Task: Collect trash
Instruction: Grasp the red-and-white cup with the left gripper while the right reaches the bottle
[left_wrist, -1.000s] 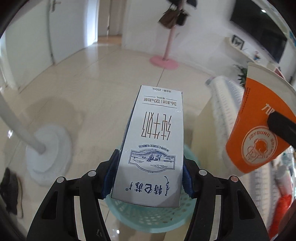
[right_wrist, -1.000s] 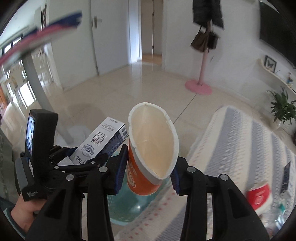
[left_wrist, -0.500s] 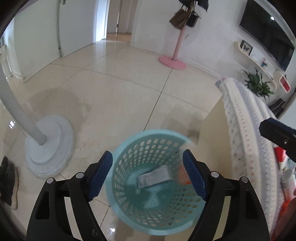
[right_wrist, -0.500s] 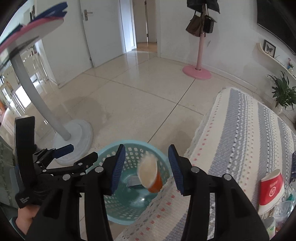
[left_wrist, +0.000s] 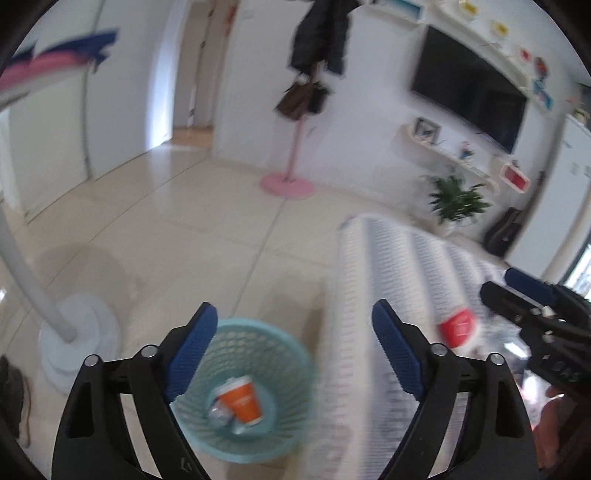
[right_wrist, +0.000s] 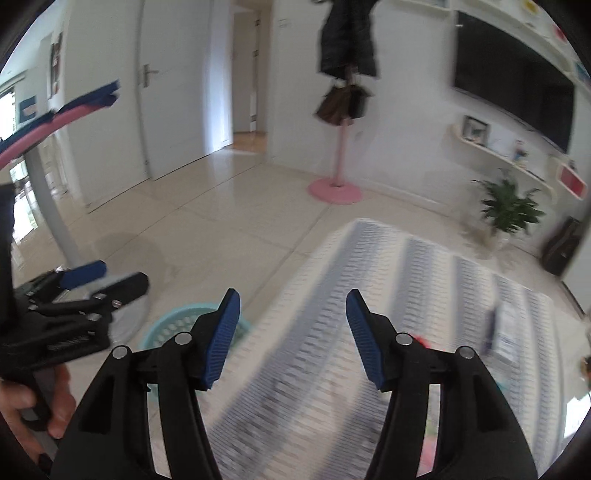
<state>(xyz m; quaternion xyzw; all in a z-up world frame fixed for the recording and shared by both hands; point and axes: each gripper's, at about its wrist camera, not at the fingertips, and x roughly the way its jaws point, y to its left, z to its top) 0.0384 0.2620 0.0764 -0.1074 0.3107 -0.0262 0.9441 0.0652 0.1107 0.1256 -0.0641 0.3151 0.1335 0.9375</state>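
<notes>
Tilting downward over the striped woven tablecloth (right_wrist: 369, 295), the left gripper (left_wrist: 291, 347) and right gripper (right_wrist: 291, 328) hang empty, jaws opening. The round teal plastic basket (left_wrist: 291, 354) holds the orange paper cup (left_wrist: 242, 400).

Both views are smeared by motion, so I get little fine detail. In my left view the bin (left_wrist: 242, 391) is soft; the orange cup (left_wrist: 242, 400) in it reads, but the pale crumpled thing beside it (left_wrist: 221, 411) I can't identify. The red cup (left_wrist: 458, 326) on the cloth (left_wrist: 369, 280) is a blur. In my right view my own finger (right_wrist: 218, 339) covers most of the bin (right_wrist: 173, 321), its inside hidden. A box (right_wrist: 504, 330) on the cloth (right_wrist: 332, 369) is too blurred to read.
</notes>
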